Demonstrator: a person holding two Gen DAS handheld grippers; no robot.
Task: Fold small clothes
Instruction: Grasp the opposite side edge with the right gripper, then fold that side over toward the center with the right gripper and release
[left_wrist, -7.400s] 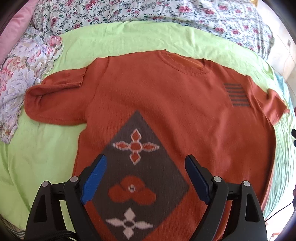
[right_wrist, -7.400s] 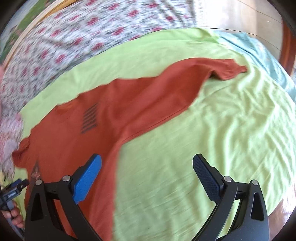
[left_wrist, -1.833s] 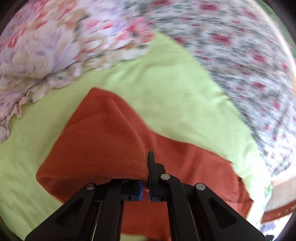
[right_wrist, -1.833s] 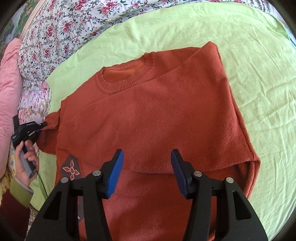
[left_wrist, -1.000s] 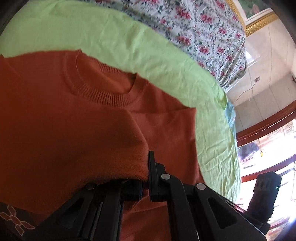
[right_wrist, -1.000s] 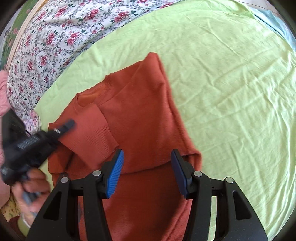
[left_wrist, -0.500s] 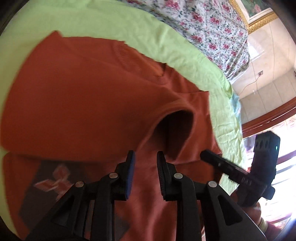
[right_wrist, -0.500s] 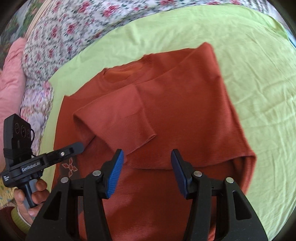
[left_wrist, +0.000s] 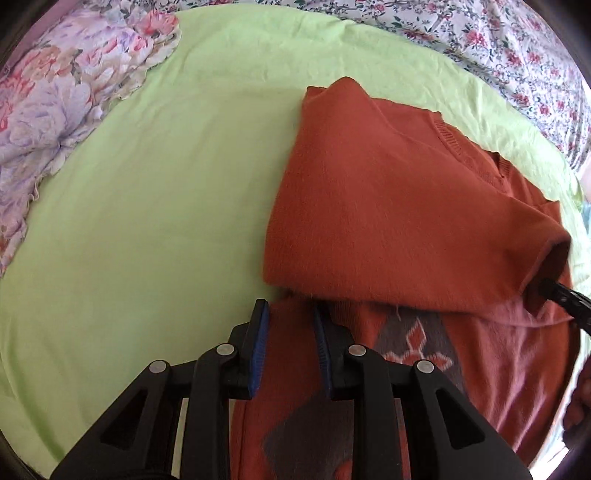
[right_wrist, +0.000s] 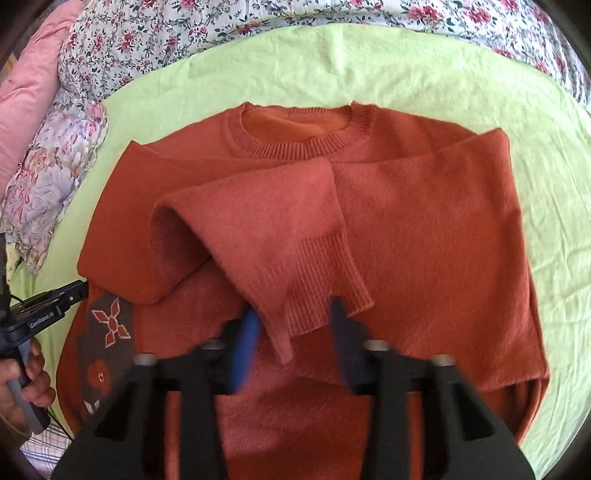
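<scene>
On the green sheet (left_wrist: 155, 177) in the left wrist view lies the orange sweater (left_wrist: 388, 206), spread over the right half of the picture with one side folded inward across its body. A floral pillow (left_wrist: 62, 103) sits at the upper left edge of the sheet, and a flowered bedcover (left_wrist: 517, 48) runs along the top right. The left gripper (left_wrist: 290, 328) points steeply down over the sweater's near left edge, just below the folded flap. Its blue-padded jaws stand a narrow gap apart, and the sweater lies under that gap with nothing pinched between the pads. A grey patch with a flower motif (left_wrist: 413, 350) shows on the sweater beside the gripper. At the right edge, a black finger of the right gripper (left_wrist: 565, 299) reaches in at the open cuff of the folded sleeve.

From the right wrist view, the sweater (right_wrist: 443, 240) fills the middle of the green sheet (right_wrist: 406, 66), its ribbed neckline (right_wrist: 295, 144) toward the top. Both sides are folded in, and a sleeve (right_wrist: 280, 236) lies diagonally across the chest with its ribbed cuff toward the camera. The right gripper (right_wrist: 295, 325) is blurred; its jaws are closing, with the cuff's end lying between them, and the pads do not yet press on it. At the lower left, a hand (right_wrist: 26, 376) holds the left gripper (right_wrist: 55, 299) near the sweater's patterned corner.
</scene>
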